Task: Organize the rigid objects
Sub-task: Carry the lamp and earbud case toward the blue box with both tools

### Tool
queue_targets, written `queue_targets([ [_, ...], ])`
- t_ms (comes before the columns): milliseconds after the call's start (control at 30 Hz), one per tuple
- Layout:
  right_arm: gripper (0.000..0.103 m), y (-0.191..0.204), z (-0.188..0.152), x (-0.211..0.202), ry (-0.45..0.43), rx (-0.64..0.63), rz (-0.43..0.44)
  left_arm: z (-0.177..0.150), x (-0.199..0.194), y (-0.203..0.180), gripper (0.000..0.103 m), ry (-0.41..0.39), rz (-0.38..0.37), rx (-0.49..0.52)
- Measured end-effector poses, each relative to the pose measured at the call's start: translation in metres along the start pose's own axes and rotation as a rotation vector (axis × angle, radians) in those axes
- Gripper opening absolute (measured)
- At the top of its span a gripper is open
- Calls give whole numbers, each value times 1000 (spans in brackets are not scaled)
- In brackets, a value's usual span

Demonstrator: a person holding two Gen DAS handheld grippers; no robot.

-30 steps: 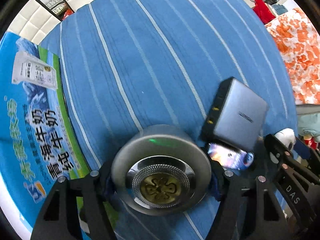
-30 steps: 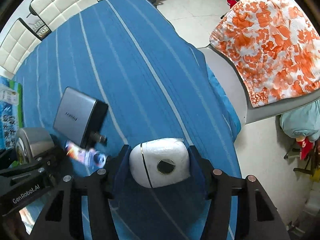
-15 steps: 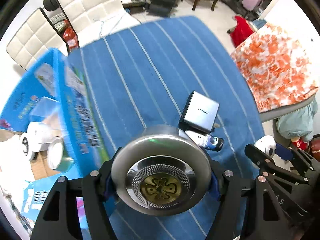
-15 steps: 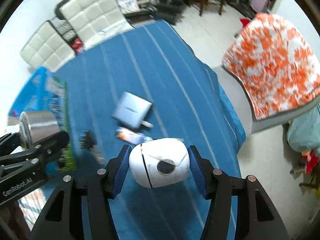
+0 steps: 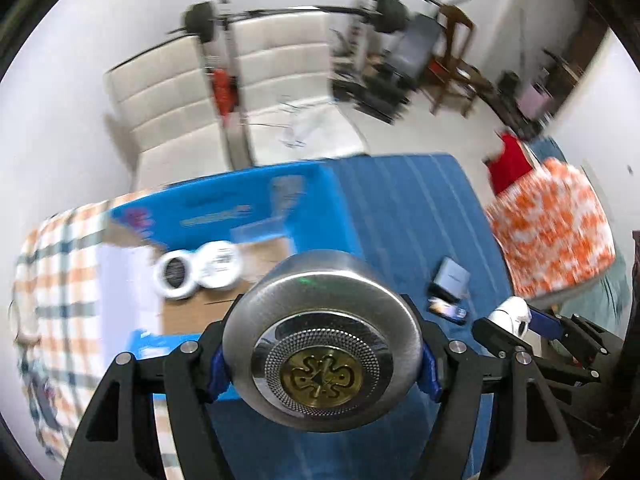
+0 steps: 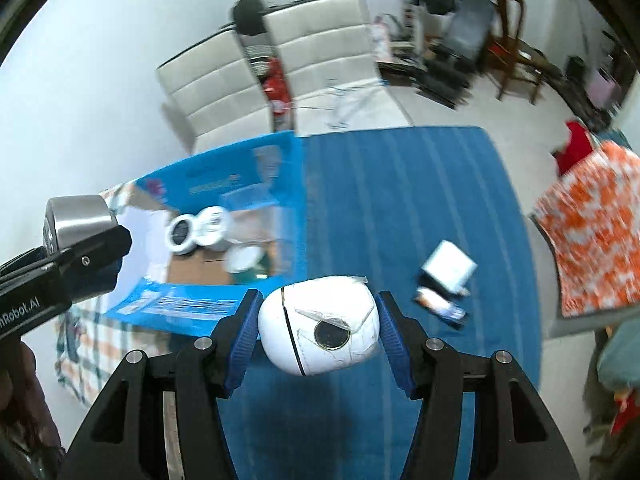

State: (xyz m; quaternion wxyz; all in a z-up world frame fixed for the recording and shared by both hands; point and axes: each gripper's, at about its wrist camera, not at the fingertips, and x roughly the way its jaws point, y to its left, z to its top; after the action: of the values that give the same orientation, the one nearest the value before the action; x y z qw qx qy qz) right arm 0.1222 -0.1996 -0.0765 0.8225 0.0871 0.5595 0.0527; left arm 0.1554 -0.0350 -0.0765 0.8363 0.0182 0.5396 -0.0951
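The left claw holds a round metal speaker clamped between its blue pads, and the right claw holds a white egg-shaped camera the same way; both are up in the air above the bench, which wears a blue striped cloth. The likeliest trouble is a slip: both things are smooth and curved, gripped only at their widest sides, so a quick swing or a jolt could roll either one out of the pads and drop it onto the cloth or the floor. The two claws also travel close together, the left one showing at the left edge of the right view, so they could knock into each other on the way. The open blue box sits at the bench's left edge, and its raised flaps could catch a low claw. Inside it two round white things already take up part of the floor, leaving bare cardboard toward the near side, which looks like the safer spot to set down. On the bench's right part a grey box and a small colourful packet lie touching, near the right edge; the far half of the cloth is bare.
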Motion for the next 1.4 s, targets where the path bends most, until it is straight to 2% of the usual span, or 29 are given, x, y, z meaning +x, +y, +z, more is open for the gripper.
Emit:
queue_targets([
  [200, 60, 78, 3, 22, 12, -105, 22, -19, -24, 83, 69, -31, 69, -157],
  [300, 60, 111, 7, 31, 9, -139, 15, -30, -23, 107, 69, -31, 91, -201],
  [500, 60, 145, 11, 37, -7, -159, -2, -44, -25, 147, 69, -26, 98, -252],
  [700, 60, 159, 16, 46, 0, -150, -13, -43, -25, 166, 69, -36, 89, -254],
  [867, 60, 162, 17, 87, 46, -135, -6, -37, -9, 177, 69, -21, 77, -239],
  [1033, 60, 157, 12, 143, 115, -111, -10, -29, 32, 183, 69, 50, 44, -211],
  [1200, 60, 162, 6, 176, 157, -129, -1, -27, 78, 187, 69, 144, 9, -201],
  [1400, 60, 173, 3, 210, 204, -167, -5, -31, 126, 194, 69, 279, -74, -233],
])
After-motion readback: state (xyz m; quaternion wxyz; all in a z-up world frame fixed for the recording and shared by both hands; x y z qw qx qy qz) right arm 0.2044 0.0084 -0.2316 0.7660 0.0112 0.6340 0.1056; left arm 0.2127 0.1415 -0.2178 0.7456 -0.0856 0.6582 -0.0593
